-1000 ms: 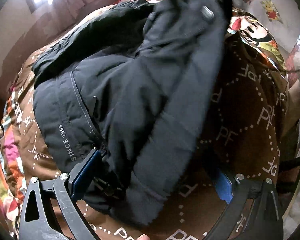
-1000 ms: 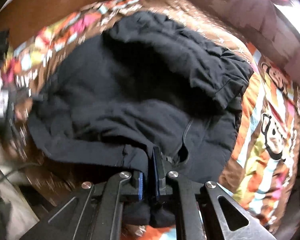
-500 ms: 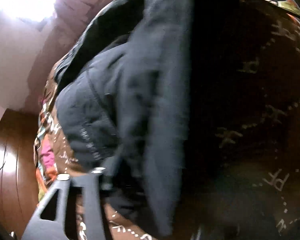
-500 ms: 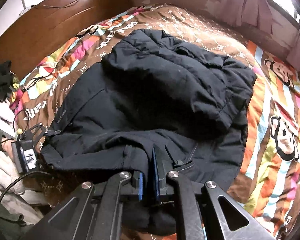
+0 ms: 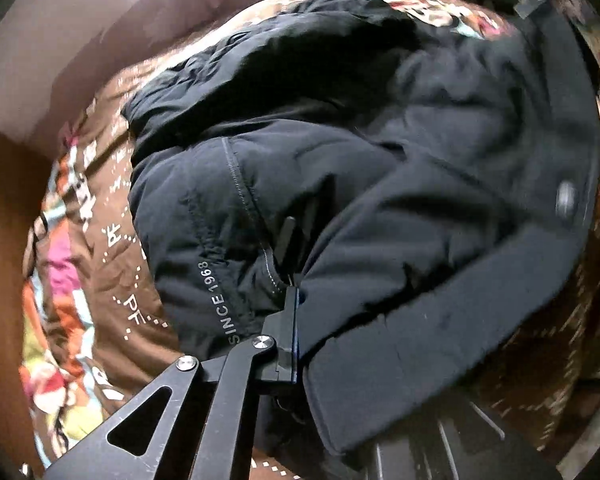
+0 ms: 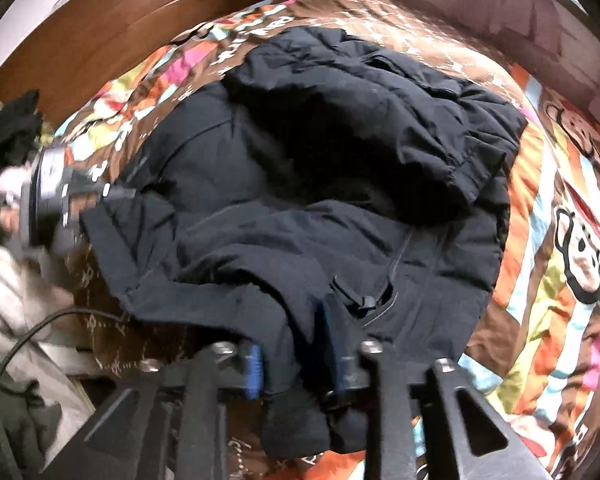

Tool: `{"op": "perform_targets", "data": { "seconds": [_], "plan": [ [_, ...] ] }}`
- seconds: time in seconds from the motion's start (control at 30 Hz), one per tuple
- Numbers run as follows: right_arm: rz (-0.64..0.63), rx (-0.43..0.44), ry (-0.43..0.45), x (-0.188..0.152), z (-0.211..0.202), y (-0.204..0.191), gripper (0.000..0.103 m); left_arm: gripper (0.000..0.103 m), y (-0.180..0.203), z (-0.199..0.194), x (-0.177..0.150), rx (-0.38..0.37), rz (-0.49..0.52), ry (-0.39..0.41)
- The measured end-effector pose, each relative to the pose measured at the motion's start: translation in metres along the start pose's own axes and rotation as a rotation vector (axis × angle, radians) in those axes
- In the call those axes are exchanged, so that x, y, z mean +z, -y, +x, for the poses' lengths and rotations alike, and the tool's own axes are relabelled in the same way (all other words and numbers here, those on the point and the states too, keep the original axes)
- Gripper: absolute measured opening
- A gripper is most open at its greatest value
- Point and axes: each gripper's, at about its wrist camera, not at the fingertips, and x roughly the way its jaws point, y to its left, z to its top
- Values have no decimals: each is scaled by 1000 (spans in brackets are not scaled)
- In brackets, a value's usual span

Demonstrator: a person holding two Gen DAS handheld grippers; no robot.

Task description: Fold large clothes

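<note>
Black padded jacket mid-fold on the bed: left tongs just clamped its hem, right tongs parting, releasing; next, carry that hem across.

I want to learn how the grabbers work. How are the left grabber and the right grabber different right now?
The left gripper has just been closing and now pinches a fold of the black jacket; the right gripper has just been opening, and its blue pads stand apart with jacket cloth loose between them. One finger of the left gripper hides under the cloth; both right fingers show. Both point down at the jacket on the bedspread.
</note>
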Motion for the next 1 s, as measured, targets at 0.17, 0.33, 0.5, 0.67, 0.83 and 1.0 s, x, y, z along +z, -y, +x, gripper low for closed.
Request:
{"op": "perform_targets", "data": {
  "seconds": [0.17,0.33,0.5,0.67,0.83,1.0],
  "plan": [
    [-109,3,-10,-15,11,-27,61,6,-12,-14,23,-65,-94,-14],
    [-209,5,38,-27,17,-53,68,6,-23,-43,57,-95,-159,37],
    [-305,16,101,-36,11,-79,76,6,-36,-75,107,-97,-164,131],
    [-318,-42,186,-34,5,-96,78,6,-34,-91,147,-53,-151,195],
    [-271,-142,276,-34,10,-103,80,6,-43,-88,169,-62,-218,204],
    [-271,-367,272,-41,43,-108,81,6,-53,-85,174,-67,-261,211]
  ]
}}
